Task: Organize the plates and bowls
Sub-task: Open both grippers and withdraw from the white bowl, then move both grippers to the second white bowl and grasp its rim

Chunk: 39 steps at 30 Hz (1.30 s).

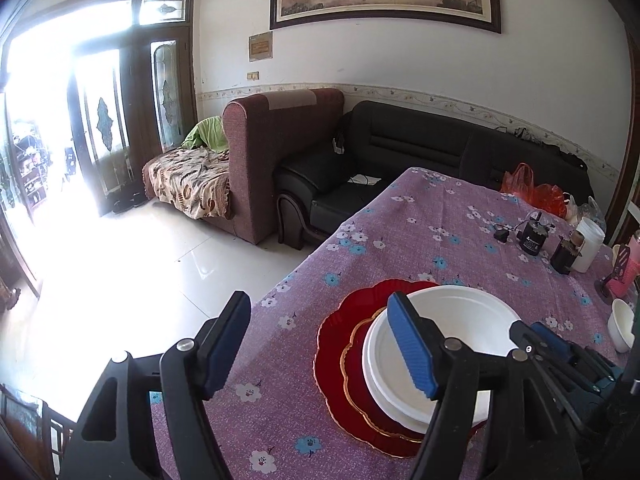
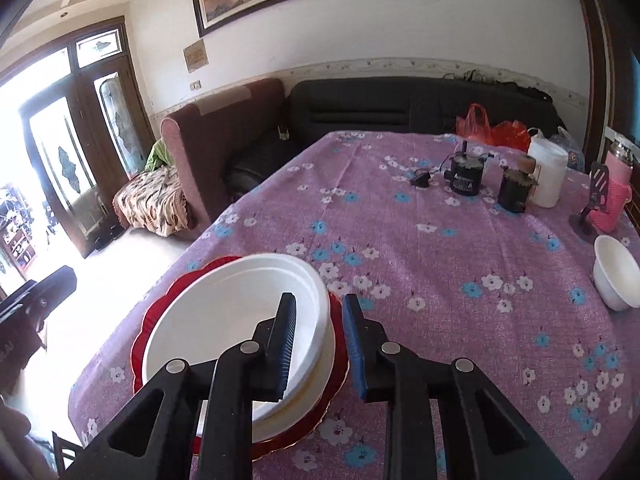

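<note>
Right gripper (image 2: 318, 344): jaws part open, straddling near rim of big white bowl (image 2: 224, 312), one inside, one outside, not pinching yet (I think). Bowl sits on red plate (image 2: 140, 344), on desk (image 2: 440, 260). Left gripper (image 1: 320, 344): jaws wide, holding nothing, bowl just right of them. Small bowl (image 2: 616, 276) far right.

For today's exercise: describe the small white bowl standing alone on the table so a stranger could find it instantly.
Start at the table with the purple flowered cloth and go to its right edge, near the pink knitted bottle cover. There stands a small, deep white bowl, alone on the cloth. Unlike the wide white bowl stacked on the red scalloped plate, nothing lies under it.
</note>
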Tool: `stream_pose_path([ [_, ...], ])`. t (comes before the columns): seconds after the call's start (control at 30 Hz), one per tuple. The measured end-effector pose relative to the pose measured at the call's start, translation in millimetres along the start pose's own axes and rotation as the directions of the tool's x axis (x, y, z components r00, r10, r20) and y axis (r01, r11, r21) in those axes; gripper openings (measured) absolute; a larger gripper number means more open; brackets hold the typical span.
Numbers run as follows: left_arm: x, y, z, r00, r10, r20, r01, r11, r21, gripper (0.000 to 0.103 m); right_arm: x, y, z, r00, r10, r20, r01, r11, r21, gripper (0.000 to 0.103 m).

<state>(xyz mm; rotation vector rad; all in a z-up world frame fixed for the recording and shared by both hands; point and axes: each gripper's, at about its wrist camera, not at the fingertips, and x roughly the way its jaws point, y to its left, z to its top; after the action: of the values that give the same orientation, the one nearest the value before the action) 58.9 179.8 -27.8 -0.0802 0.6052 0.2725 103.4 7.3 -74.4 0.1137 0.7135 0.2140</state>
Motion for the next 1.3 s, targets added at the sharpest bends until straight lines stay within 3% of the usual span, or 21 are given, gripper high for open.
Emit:
stream_pose_path([
  [0.1,-3,-7,-3,1.000,0.020,0.012,-0.020,0.999,0.034,0.071,7,1,-7,0.998,0.057,-0.034,-0.056,0.998,0.018,0.027],
  [0.3,-16,-24,-8,0.994,0.086,0.064,-0.092,0.992,0.089,0.085,-25,-2,-5,0.994,0.104,0.043,-0.106,0.993,0.045,0.028],
  [0.47,-33,-40,-8,0.990,0.089,0.110,-0.102,0.987,0.121,0.092,-51,-14,-7,0.990,0.112,0.081,-0.115,0.992,0.045,0.047],
  [0.9,-65,-105,-17,0.987,0.021,0.156,-0.060,0.966,0.250,0.094,-109,-84,-21,0.984,0.028,0.174,-0.043,0.995,0.086,0.060],
  [1.17,-88,-157,-24,0.976,-0.051,0.209,-0.032,0.925,0.379,0.094,-133,-163,-32,0.981,-0.061,0.182,0.023,0.978,0.205,0.061],
  [1.3,-98,-182,-28,0.972,-0.129,0.195,0.030,0.896,0.444,0.094,-147,-209,-40,0.975,-0.132,0.182,0.080,0.960,0.267,0.061],
])
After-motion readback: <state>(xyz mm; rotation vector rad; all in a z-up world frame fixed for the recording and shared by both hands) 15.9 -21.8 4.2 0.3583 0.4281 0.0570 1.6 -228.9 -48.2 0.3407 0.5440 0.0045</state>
